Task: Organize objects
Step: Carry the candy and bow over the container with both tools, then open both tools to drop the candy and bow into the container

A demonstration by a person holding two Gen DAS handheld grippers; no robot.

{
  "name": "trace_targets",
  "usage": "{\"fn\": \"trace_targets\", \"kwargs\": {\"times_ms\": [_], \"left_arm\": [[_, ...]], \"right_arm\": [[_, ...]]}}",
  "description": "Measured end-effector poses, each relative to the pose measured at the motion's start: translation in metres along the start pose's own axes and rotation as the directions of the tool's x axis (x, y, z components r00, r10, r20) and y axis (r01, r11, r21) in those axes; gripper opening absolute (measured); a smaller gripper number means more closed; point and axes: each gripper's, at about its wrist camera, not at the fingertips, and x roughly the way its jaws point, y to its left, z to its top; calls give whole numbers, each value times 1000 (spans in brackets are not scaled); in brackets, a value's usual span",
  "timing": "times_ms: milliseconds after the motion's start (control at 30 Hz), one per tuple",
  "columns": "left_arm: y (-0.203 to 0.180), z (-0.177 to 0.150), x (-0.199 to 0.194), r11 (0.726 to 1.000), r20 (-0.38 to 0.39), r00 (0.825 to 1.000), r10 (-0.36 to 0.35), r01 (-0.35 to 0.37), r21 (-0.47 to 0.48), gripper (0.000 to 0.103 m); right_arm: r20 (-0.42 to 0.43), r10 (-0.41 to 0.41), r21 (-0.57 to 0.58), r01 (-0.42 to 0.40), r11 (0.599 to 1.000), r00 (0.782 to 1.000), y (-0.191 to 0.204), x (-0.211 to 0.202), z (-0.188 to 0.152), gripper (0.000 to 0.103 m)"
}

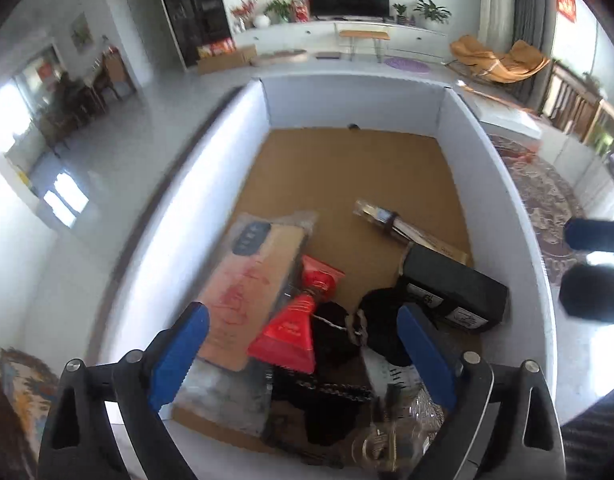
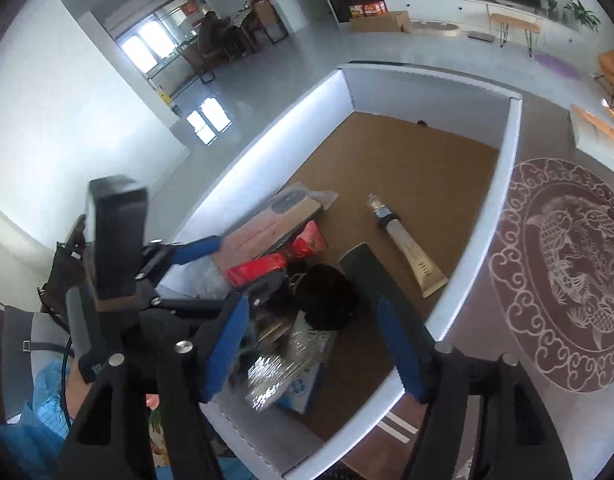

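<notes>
Below, both tongs point(image 1: 303, 344) point(image 2: 319, 344) hang apart, empty, over the white box's point(image 1: 507, 216) clutter.

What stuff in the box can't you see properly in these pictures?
- Shiny clear packet: left wrist view, blurred and cut off by the bottom edge, partly behind the left hand-held gripper.
- Black box label: too small to read.
- Black clump: right wrist view, too dark to identify.
- Blue-printed packet: covered by glare and the right hand-held gripper.
</notes>
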Motion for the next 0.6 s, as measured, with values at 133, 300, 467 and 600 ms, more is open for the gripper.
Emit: {"fn": "trace_targets", "kwargs": {"times_ms": [133,300,467,600], "left_arm": [[2,9,-17,995,42,996,83,-80,-62,96],[14,12,-27,982,7,1000,-30,30,-187,96],[12,7,-33,976,-15,998,53,-55,-213,96],[10,2,-43,976,-9,998,57,-58,-212,96]], "right_arm": [[27,-73,12,72,997,997,-11,-14,7,76],[38,-132,-28,134,991,990,-8,-27,5,80],[33,-170,-64,172,983,985,-1,-27,4,80],[24,-191,-92,193,977,981,4,-23,5,82]]}}
